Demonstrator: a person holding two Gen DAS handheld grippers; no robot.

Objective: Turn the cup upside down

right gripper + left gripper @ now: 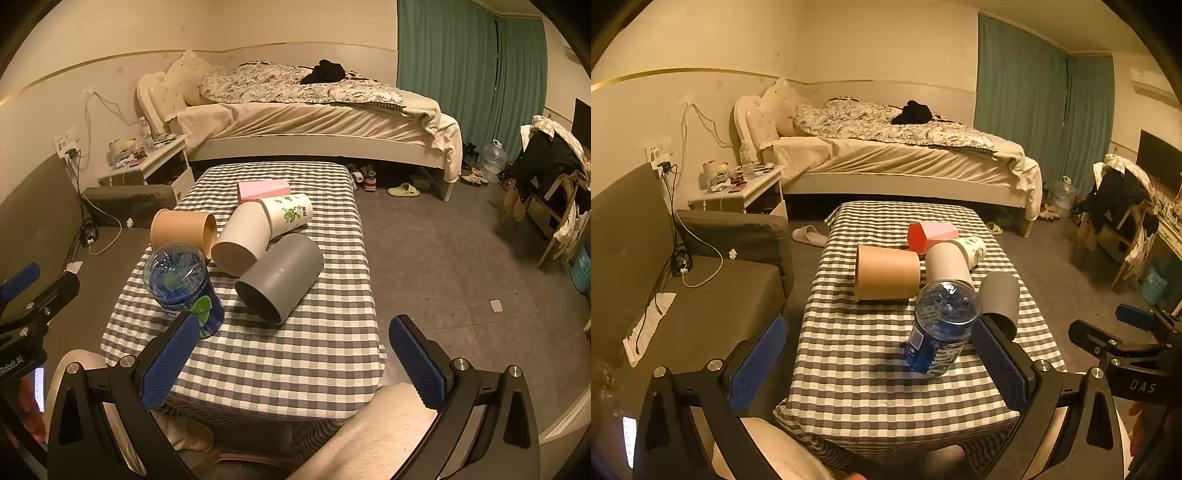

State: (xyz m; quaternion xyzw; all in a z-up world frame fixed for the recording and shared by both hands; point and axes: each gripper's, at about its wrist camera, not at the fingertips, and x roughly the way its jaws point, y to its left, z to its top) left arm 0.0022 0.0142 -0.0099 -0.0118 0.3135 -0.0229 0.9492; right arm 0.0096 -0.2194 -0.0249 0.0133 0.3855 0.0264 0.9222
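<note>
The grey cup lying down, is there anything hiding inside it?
Looking into the grey cup from the right wrist view, its open mouth shows only a dark, bare inside near the rim. The deep end is in shadow, so anything small at the bottom cannot be seen.

Both wrist views sit low at the near end of the checkered table [871, 369], facing the bed [314, 122]; left view looks from further left, seemingly closer; both share the tabletop and back wall.

Grey cup [280, 277], white cup [242, 240], tan cup [181, 230], pink box [263, 189], grey-white checked tablecloth [295, 350]
</note>
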